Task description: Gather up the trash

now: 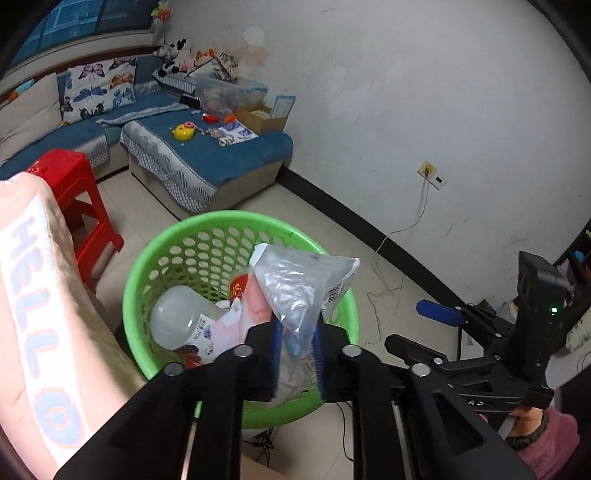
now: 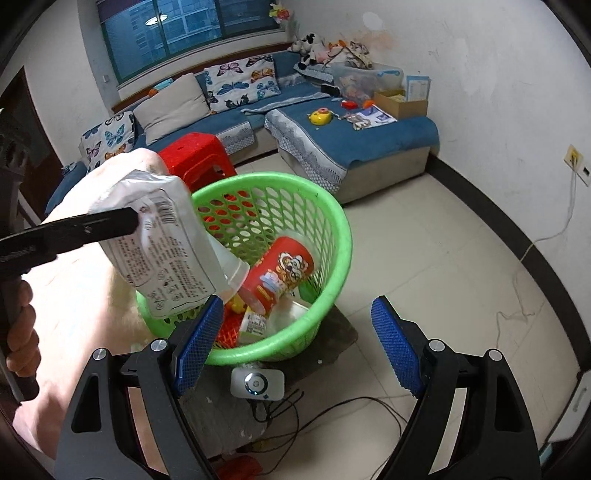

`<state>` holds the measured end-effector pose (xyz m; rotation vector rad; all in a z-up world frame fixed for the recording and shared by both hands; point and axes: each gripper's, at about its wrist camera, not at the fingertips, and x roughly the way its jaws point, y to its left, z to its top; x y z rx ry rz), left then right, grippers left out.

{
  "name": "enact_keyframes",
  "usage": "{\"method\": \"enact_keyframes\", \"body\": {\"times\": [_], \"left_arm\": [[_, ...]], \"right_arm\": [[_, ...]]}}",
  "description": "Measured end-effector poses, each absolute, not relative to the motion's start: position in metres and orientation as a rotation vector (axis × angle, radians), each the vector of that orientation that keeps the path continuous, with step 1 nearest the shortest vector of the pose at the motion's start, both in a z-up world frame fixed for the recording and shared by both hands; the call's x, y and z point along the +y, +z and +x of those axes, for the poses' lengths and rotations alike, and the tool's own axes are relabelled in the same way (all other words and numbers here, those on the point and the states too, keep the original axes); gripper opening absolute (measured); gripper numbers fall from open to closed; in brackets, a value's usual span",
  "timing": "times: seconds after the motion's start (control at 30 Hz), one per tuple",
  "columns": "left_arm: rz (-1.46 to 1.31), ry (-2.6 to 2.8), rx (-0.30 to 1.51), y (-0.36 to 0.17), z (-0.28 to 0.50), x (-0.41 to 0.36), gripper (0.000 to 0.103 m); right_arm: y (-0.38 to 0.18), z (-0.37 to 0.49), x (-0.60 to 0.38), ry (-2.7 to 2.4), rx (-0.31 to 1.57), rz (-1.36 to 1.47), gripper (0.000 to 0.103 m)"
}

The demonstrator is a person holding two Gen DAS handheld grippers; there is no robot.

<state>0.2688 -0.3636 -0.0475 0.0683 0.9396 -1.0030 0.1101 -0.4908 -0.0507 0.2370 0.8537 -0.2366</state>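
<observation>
Two claws are showing. The left claw (image 1: 297, 354) is hanging over one green basket (image 1: 325, 254) with a clear plastic bag (image 1: 303, 284) standing between its blue pads, the jaws only narrowly parted; whether the pads are pressing the bag cannot be told. The right claw (image 2: 295, 343) is standing wide with nothing between its fingers. The basket is sitting on the floor just ahead of and below both claws. Inside it, counted: one red printed snack cup (image 2: 279, 277) lying tilted, one pale plastic bottle (image 1: 177, 317), and some paper or label scraps too jumbled to count. In the right wrist view the bag is hanging left of the right claw, over the basket's near rim, with one bare hand (image 2: 22, 332) gripping a handle at the far left. One red plastic stool (image 1: 70, 184) is standing beyond the basket. One pink cloth lettered HELLO (image 1: 37, 295) is draping left of the left claw. One white device (image 2: 257, 384) with cables is lying just below the basket. The floor is pale tile; a blue sofa (image 2: 388, 144) with butterfly cushions is lining the far wall under a window (image 2: 177, 26).
</observation>
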Motion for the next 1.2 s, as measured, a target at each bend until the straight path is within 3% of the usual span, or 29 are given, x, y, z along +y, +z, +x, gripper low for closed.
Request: {"method": "enact_keyframes", "body": {"times": [0.17, 0.43, 0.77, 1.2], "left_arm": [[0.049, -0.992, 0.97, -0.057, 0.27, -0.367, 0.035], [0.051, -0.964, 0.951, -0.05, 0.266, -0.349, 0.04], [0.047, -0.868, 0.858, -0.01, 0.249, -0.289, 0.055], [0.06, -0.666, 0.719, 0.027, 0.205, -0.183, 0.089]], "right_arm": [[-0.051, 0.107, -0.494, -0.239, 0.853, 0.248, 0.082], [-0.051, 0.102, -0.486, -0.226, 0.849, 0.247, 0.082], [-0.037, 0.097, -0.441, -0.161, 0.836, 0.199, 0.082], [-0.008, 0.085, -0.342, -0.068, 0.781, 0.076, 0.087]]}}
